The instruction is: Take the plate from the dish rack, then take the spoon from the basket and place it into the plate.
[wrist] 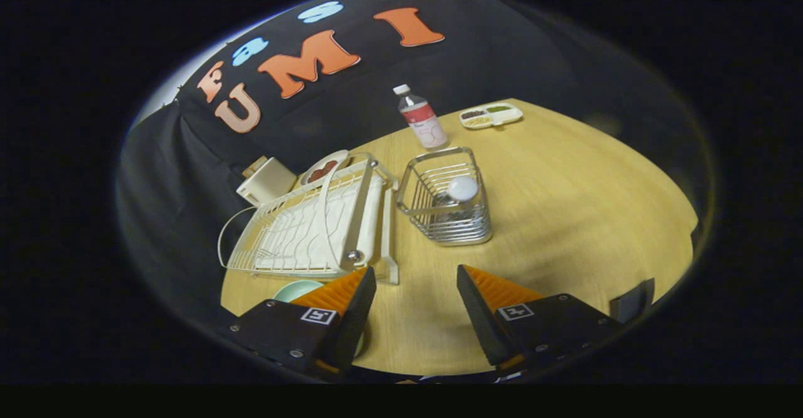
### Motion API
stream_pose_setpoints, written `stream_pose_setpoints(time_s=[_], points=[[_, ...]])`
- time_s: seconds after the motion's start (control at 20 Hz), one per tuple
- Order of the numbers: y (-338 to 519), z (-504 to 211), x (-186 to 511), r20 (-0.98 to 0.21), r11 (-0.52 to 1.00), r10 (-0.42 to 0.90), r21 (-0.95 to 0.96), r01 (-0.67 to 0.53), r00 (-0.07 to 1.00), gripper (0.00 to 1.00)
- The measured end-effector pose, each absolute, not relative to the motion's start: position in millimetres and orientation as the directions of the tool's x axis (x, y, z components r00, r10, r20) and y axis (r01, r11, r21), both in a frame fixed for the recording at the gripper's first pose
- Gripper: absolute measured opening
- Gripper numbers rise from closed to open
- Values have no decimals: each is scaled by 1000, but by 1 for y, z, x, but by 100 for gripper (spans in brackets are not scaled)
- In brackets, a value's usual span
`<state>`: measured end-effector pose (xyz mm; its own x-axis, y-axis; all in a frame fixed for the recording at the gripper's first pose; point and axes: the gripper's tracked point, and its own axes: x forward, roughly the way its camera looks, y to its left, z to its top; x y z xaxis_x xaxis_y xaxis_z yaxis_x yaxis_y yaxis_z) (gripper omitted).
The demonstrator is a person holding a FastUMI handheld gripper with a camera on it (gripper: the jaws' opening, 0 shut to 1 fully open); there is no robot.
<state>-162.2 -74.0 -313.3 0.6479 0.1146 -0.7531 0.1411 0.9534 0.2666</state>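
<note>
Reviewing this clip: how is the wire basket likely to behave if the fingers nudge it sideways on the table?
The wire basket is thin open wire, so probably light and apt to slide on the smooth wooden table. It stands fairly tall, so a high push may tip it. The spoon standing inside would likely rattle or shift. The gripper is open, its fingers short of the basket.

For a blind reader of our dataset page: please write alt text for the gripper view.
Open gripper, jaws apart over a wooden table. Ahead stands a wire basket holding a spoon; beside it a white dish rack, with a pale green plate by one jaw.
</note>
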Motion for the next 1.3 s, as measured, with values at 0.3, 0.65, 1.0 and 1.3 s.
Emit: stream_pose_setpoints(time_s=[0.3, 0.65, 1.0, 1.3], points=[[-103, -280, -127, -612, 993, -50, 50, 102, 789, 82], [-104, -279, -109, -565, 996, -65, 12, 87, 822, 81], [-94, -286, -103, -572, 999, -41, -27, 32, 819, 46], [-96, -285, -100, -588, 997, -69, -56, 45, 806, 14]])
